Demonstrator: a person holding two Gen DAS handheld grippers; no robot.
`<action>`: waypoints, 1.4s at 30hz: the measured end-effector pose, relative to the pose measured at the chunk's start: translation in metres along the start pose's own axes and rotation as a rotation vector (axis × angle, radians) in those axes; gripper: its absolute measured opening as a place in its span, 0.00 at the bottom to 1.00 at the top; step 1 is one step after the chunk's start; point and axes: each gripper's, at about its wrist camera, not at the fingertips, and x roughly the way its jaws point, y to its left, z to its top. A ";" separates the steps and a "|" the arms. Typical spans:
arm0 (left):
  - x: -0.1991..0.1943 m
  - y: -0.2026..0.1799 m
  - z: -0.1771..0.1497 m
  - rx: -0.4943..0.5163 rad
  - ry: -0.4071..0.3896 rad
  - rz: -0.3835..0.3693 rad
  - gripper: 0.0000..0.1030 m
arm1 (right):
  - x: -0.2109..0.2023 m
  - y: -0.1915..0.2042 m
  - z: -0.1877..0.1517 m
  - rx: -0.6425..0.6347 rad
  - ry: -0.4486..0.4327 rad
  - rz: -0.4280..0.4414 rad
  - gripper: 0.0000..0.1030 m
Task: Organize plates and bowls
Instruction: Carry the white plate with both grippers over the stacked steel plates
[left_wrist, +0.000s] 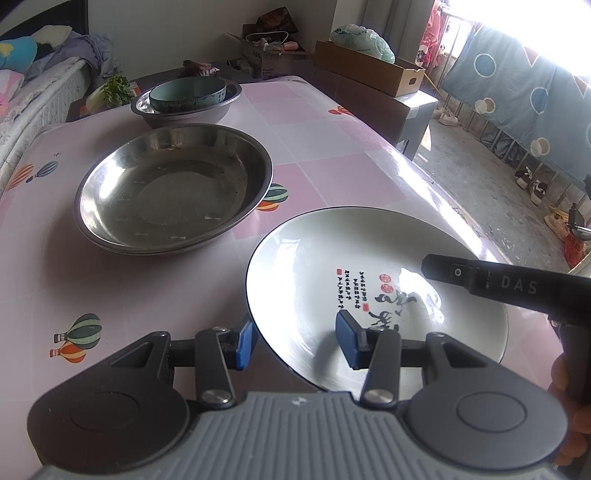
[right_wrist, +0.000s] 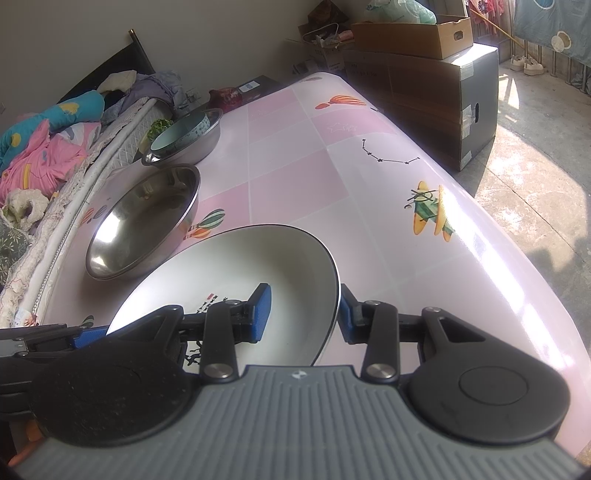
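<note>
White plate (left_wrist: 373, 295), calligraphy lines running away from the cameras, sits rim-straddled by both grippers' parted, unclenched fingers (left_wrist: 243, 343).

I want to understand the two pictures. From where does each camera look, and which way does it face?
Left wrist: sits on the left gripper, looks across the table; its fingers straddle the white plate's left rim; the right gripper's finger crosses.
Right wrist: sits on the right gripper, straddling the right rim.
Shared: plate, steel basin, far bowls.

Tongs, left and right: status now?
Left tongs: open, straddling the near rim of the white plate, not clamped.
Right tongs: open, straddling the plate's opposite rim, not clamped.
</note>
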 end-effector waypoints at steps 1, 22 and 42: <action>0.000 0.000 0.000 0.000 -0.001 0.000 0.45 | -0.001 0.000 0.001 0.000 -0.001 -0.001 0.36; -0.009 0.003 -0.002 -0.012 -0.035 0.004 0.45 | -0.011 0.009 0.004 -0.018 -0.027 0.002 0.36; -0.039 0.036 0.012 -0.093 -0.130 0.050 0.45 | -0.010 0.060 0.038 -0.095 -0.068 0.066 0.36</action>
